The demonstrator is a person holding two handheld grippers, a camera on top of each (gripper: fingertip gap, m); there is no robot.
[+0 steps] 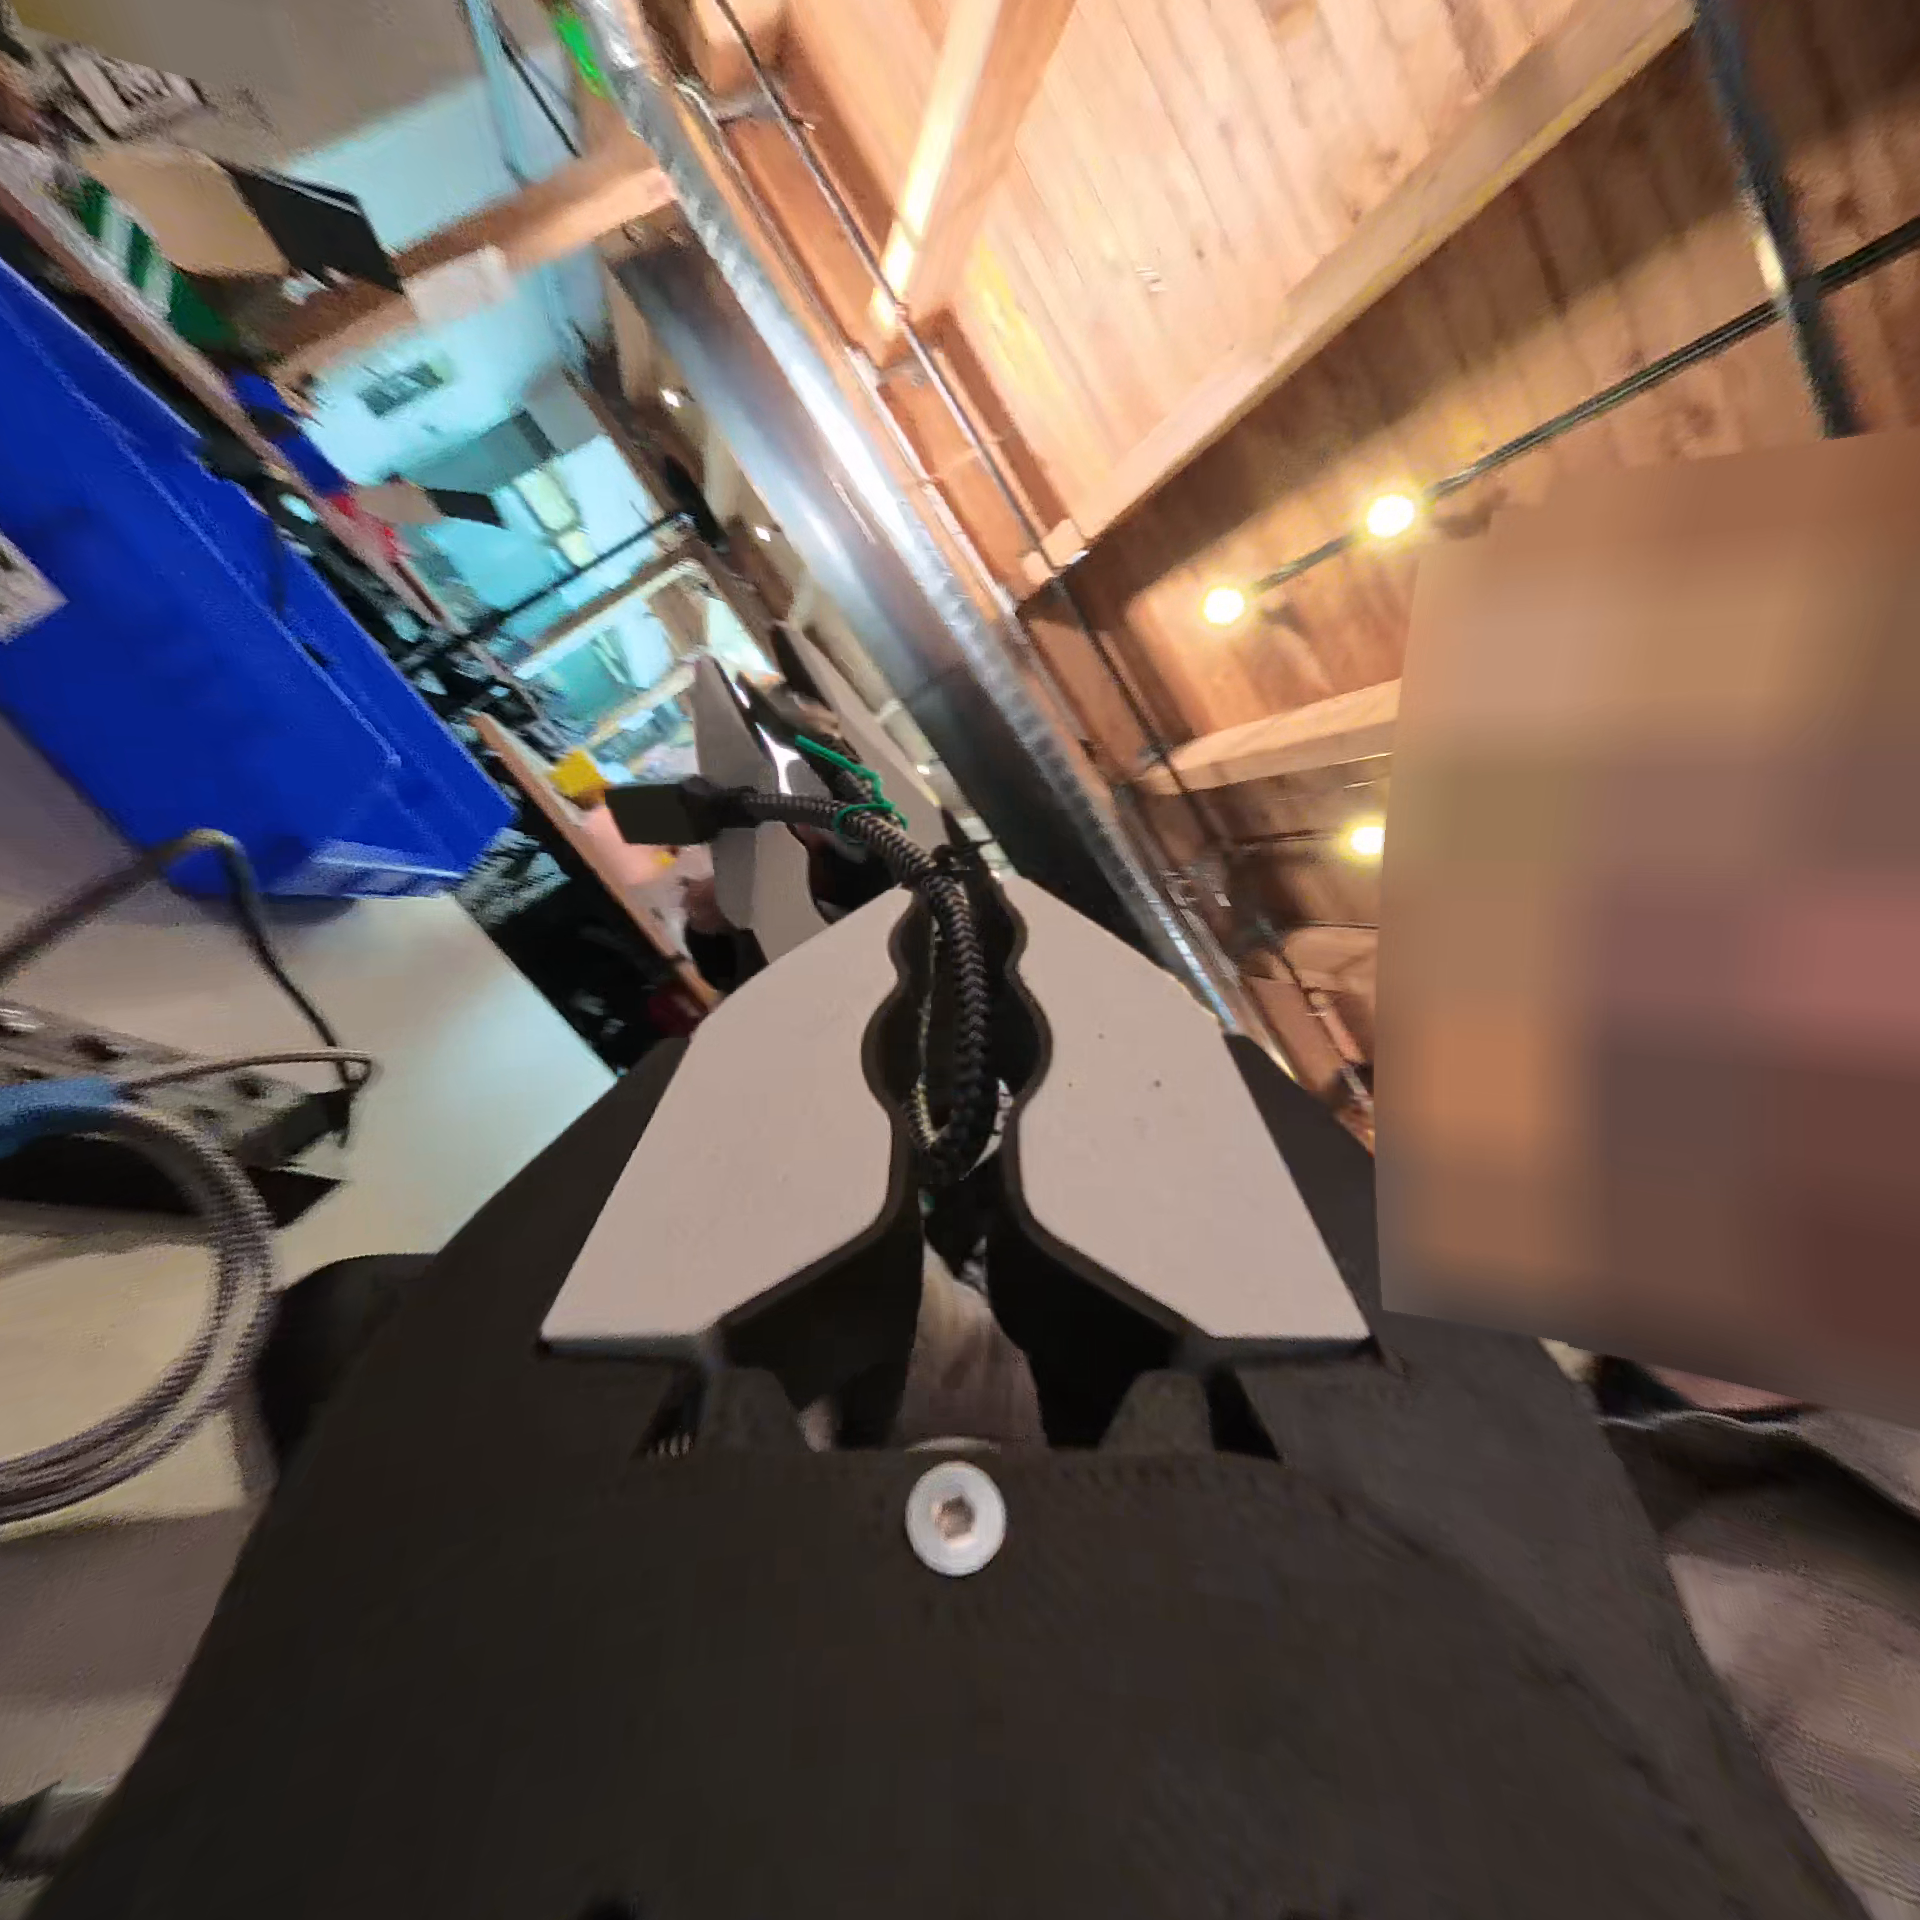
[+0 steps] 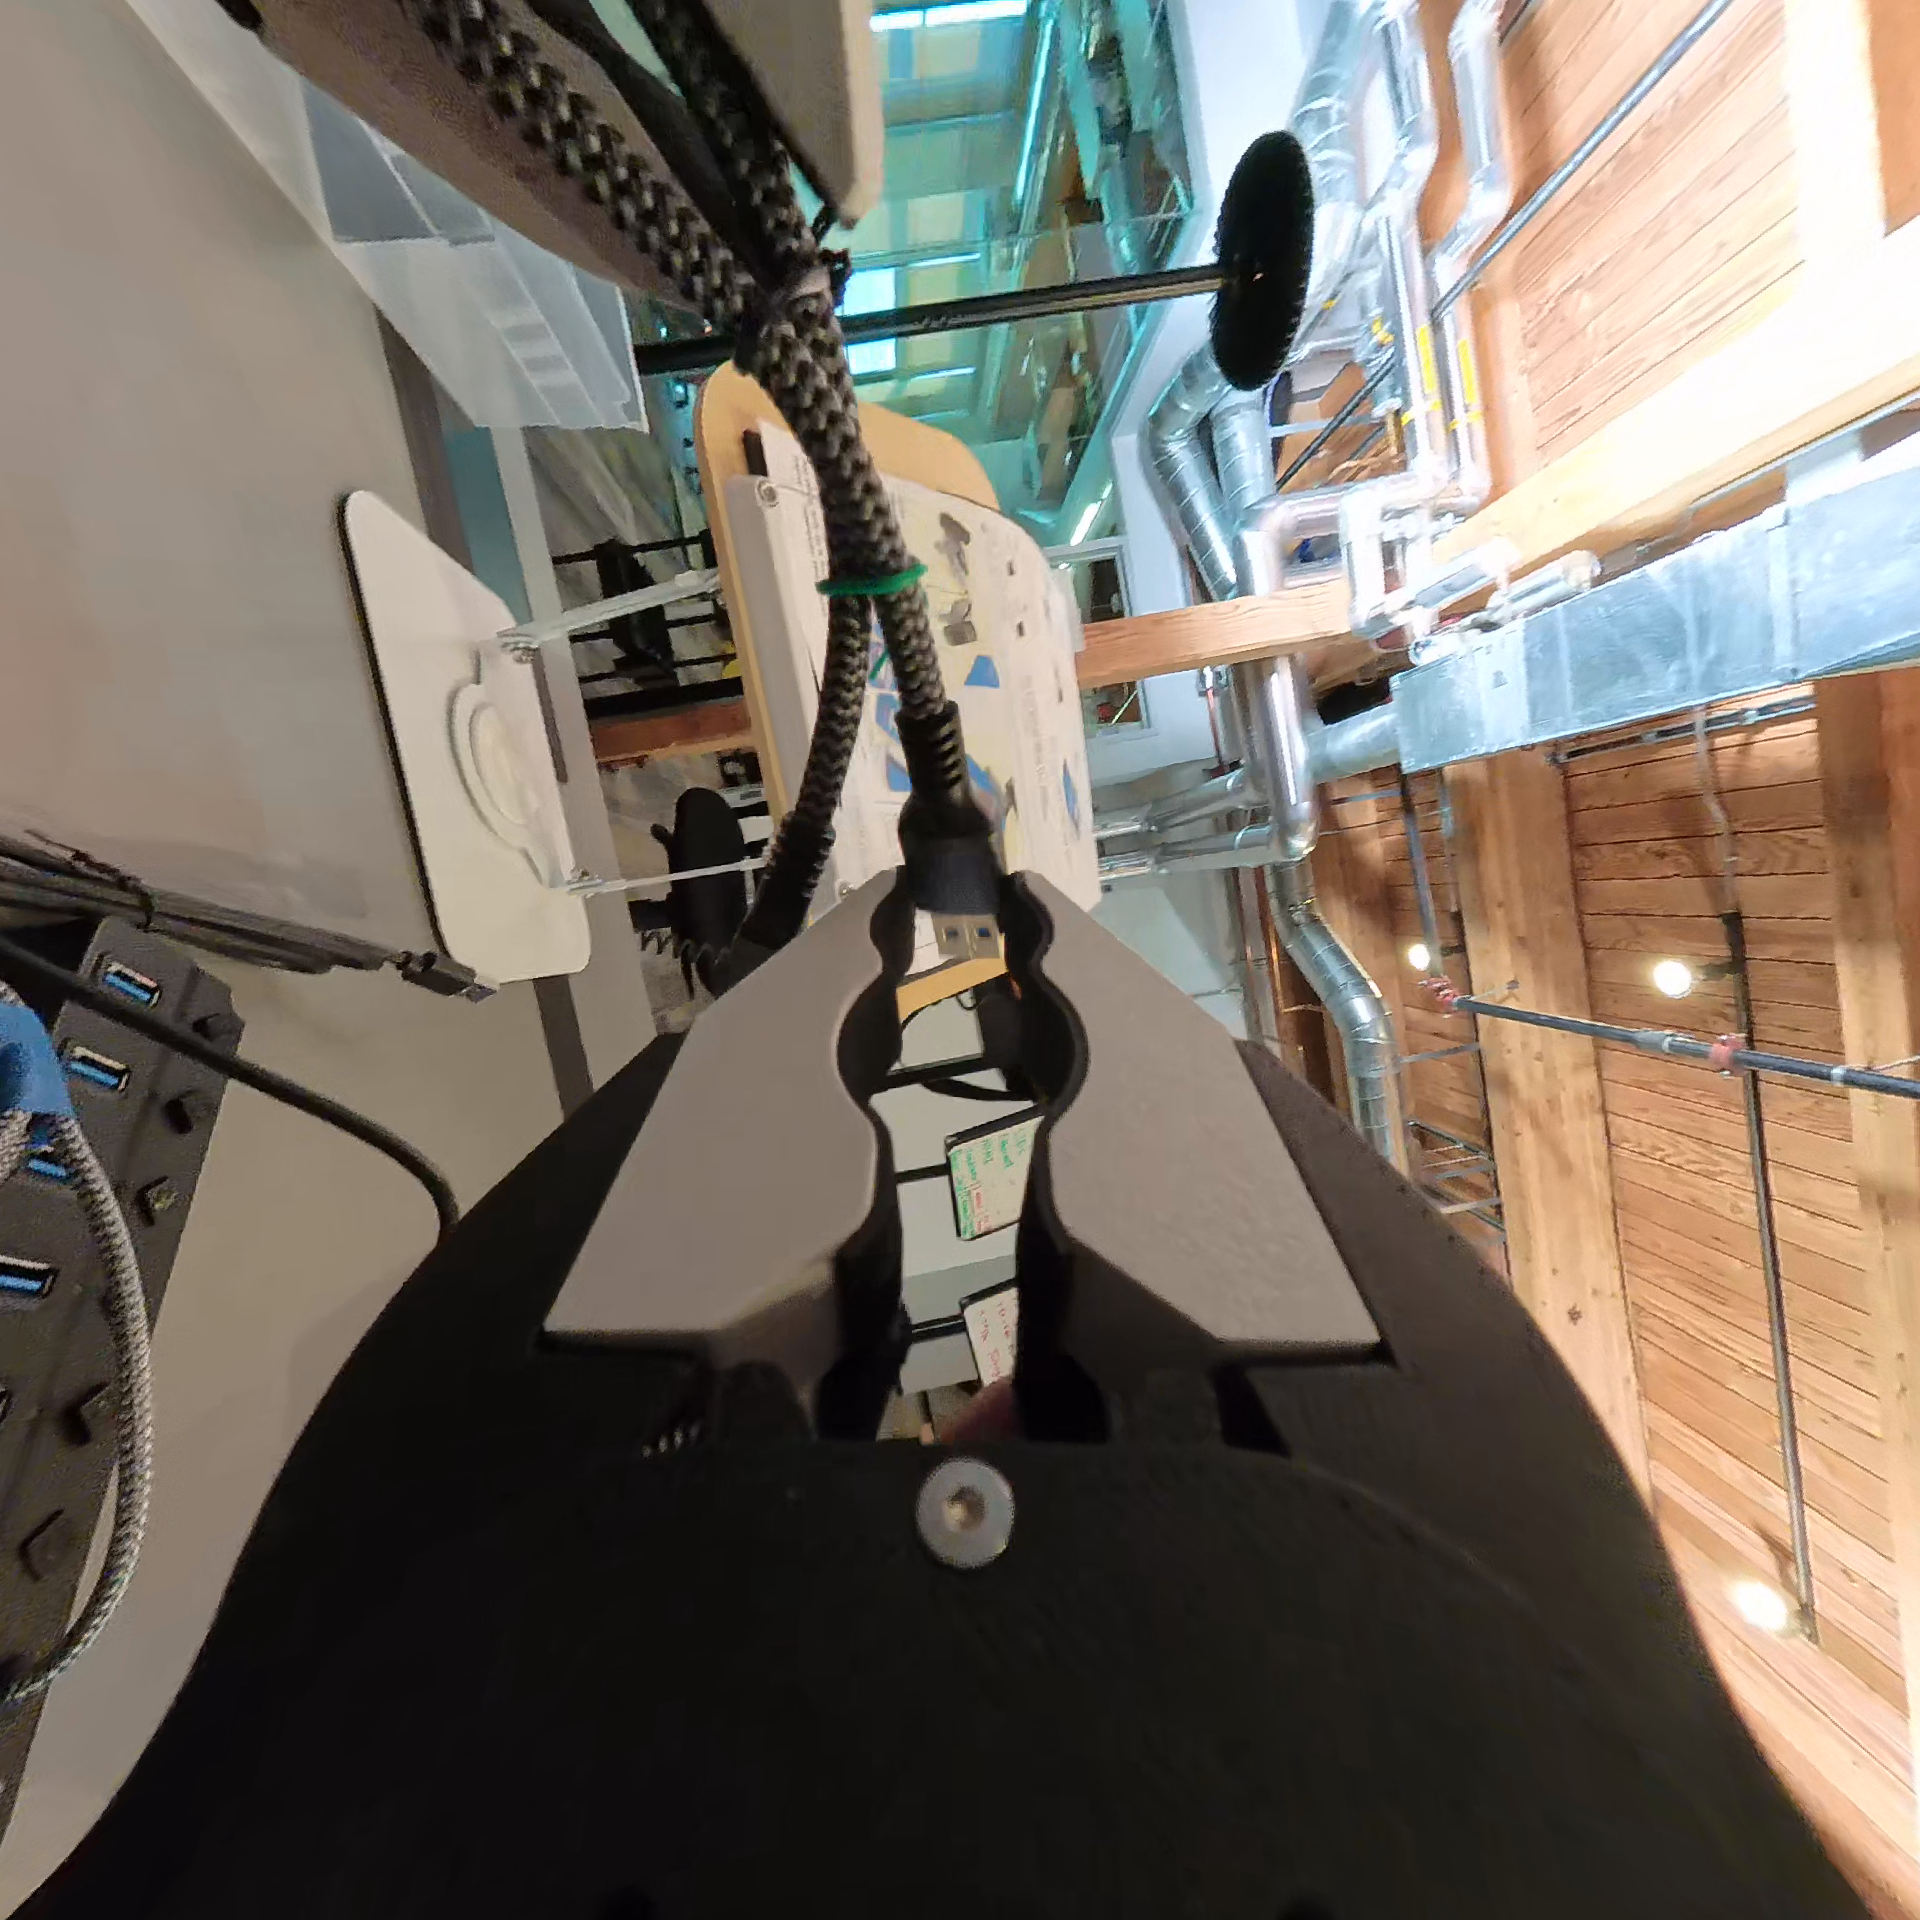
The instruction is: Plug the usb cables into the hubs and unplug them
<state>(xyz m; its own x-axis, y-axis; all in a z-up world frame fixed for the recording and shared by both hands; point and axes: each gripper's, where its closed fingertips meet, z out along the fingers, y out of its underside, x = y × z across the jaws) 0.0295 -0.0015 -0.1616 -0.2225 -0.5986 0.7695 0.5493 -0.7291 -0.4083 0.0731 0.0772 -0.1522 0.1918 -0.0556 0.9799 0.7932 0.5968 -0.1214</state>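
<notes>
Right wrist view: one USB plug (image 2: 951, 873), perhaps two hubs (image 2: 99, 1132).

blk/grey braided cable (image 2: 831, 488), green tie (image 2: 871, 582), blue bin (image 1: 187, 665)

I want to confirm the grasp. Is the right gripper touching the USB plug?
Touching. The right wrist view shows the right gripper with its fingertips closed on the black housing of the USB plug, no gap either side.
</notes>
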